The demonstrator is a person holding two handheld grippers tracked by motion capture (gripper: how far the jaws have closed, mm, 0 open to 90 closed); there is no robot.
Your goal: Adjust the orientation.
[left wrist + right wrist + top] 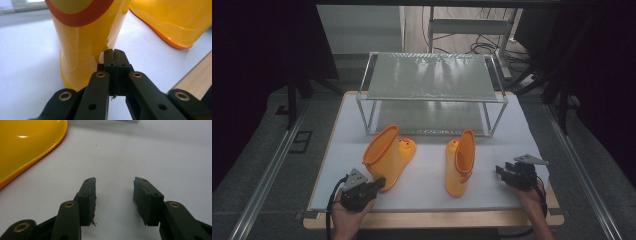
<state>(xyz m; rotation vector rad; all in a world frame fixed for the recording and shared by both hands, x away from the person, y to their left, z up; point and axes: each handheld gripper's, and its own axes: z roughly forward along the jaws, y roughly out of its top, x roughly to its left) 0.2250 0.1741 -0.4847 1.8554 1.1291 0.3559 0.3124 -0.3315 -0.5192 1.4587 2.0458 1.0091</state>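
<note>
Approach step: your left gripper has jaws pressed together w/ nothing held, left boot just ahead of the tips, right gripper jaws spread over bare mat, right boot off to their left; next, open left & straddle the boot's shaft.

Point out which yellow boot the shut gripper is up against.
The left boot, standing upright beside the left gripper; the right boot lies apart, nearer the open right gripper.

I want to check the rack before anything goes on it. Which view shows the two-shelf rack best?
The high view: the rack stands whole behind both boots, both shelves bare. The left gripper view gives a pale strip at its top edge, perhaps the rack's base; the right gripper view likewise a sliver.
</note>
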